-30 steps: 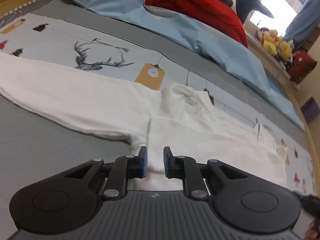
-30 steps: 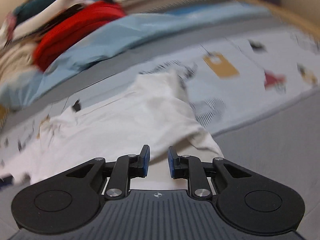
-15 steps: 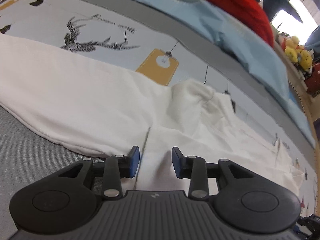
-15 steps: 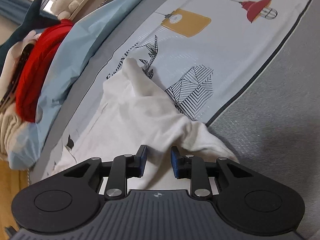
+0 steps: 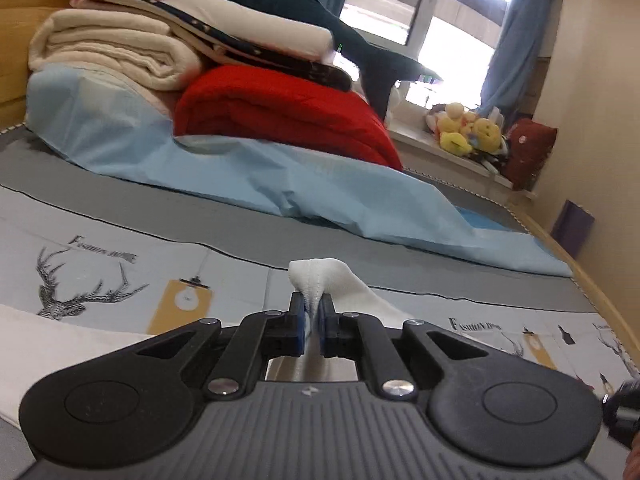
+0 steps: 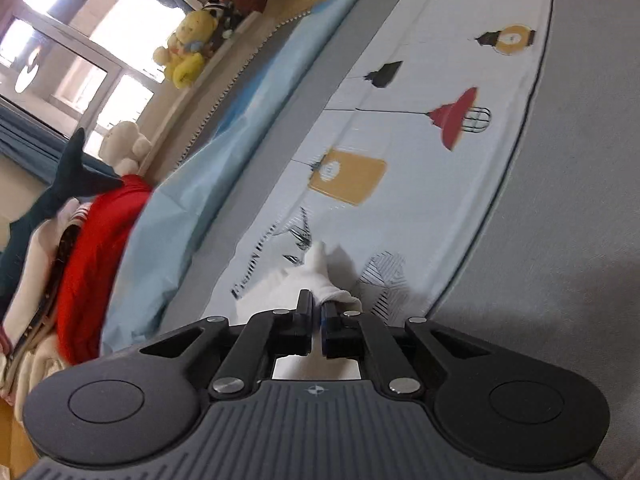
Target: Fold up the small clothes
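A white garment (image 5: 320,276) lies on the printed bedsheet (image 5: 120,264). My left gripper (image 5: 312,312) is shut on a bunched fold of it, which sticks up past the fingertips; a white sleeve (image 5: 48,344) trails to the lower left. In the right wrist view my right gripper (image 6: 317,308) is shut on another pinch of the white garment (image 6: 320,268), lifted above the printed bedsheet (image 6: 420,128). The rest of the cloth is hidden under both grippers.
A pale blue sheet (image 5: 280,176), a red quilt (image 5: 280,112) and stacked folded blankets (image 5: 120,48) lie at the back of the bed. Yellow plush toys (image 5: 468,132) sit on the windowsill. The wooden bed edge (image 5: 592,280) runs at the right.
Both grippers have closed on the white garment and lifted it; the views have tilted up from the cloth toward the far side of the bed.
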Demonstrator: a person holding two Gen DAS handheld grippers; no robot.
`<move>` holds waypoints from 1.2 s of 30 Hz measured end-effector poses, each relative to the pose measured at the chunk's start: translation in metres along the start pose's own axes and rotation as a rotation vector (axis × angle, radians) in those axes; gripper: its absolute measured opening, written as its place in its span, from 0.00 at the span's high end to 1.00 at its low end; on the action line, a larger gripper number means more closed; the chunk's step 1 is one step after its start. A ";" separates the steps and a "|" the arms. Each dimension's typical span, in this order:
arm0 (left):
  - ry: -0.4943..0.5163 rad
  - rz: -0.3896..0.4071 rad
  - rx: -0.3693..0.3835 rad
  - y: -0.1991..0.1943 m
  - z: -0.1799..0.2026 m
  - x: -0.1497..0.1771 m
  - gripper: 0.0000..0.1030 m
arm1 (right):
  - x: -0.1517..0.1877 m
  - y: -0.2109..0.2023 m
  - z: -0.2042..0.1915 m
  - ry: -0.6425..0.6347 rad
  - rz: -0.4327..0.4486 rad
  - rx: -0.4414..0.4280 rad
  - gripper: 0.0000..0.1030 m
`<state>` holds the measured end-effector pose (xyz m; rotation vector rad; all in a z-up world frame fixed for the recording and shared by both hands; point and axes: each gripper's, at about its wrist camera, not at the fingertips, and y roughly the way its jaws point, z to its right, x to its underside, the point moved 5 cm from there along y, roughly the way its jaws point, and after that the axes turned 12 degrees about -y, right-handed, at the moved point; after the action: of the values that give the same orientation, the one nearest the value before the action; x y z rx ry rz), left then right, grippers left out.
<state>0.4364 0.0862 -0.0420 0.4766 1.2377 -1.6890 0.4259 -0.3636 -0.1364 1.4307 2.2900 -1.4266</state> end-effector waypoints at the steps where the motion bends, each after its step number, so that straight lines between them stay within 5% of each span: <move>1: -0.015 -0.031 -0.041 0.006 -0.009 0.003 0.94 | 0.010 0.013 0.000 -0.039 -0.102 0.032 0.95; 3: -0.090 -0.170 -0.183 0.028 -0.041 0.019 0.92 | 0.028 0.026 0.001 -0.093 -0.237 0.105 0.90; 6: -0.189 -0.319 -0.289 0.042 -0.073 0.034 0.87 | 0.030 0.021 -0.003 -0.115 -0.247 0.133 0.84; 10: -0.130 -0.234 -0.251 0.028 -0.061 0.020 0.83 | 0.005 0.006 -0.020 -0.178 -0.128 0.129 0.84; 14: -0.127 -0.300 -0.192 0.035 -0.049 0.033 0.83 | -0.023 0.010 -0.023 -0.247 -0.034 0.102 0.78; 18: -0.130 -0.527 -0.224 0.063 -0.059 0.076 0.78 | -0.037 0.041 -0.017 -0.297 -0.067 0.045 0.62; 27: -0.067 -0.528 -0.214 0.061 -0.049 0.085 0.68 | -0.044 0.111 -0.016 -0.380 -0.156 -0.023 0.58; 29: -0.061 -0.531 -0.214 0.062 -0.049 0.084 0.67 | -0.043 0.116 -0.025 -0.430 -0.161 -0.063 0.67; 30: -0.068 -0.533 -0.211 0.062 -0.049 0.083 0.67 | -0.041 0.118 -0.029 -0.452 -0.166 -0.063 0.98; 36: -0.100 -0.503 -0.170 0.050 -0.047 0.073 0.67 | -0.066 0.107 -0.042 -0.560 0.020 0.006 0.97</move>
<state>0.4355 0.0924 -0.1418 -0.0312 1.4947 -1.9675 0.5578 -0.3624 -0.1499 0.8937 1.9083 -1.5759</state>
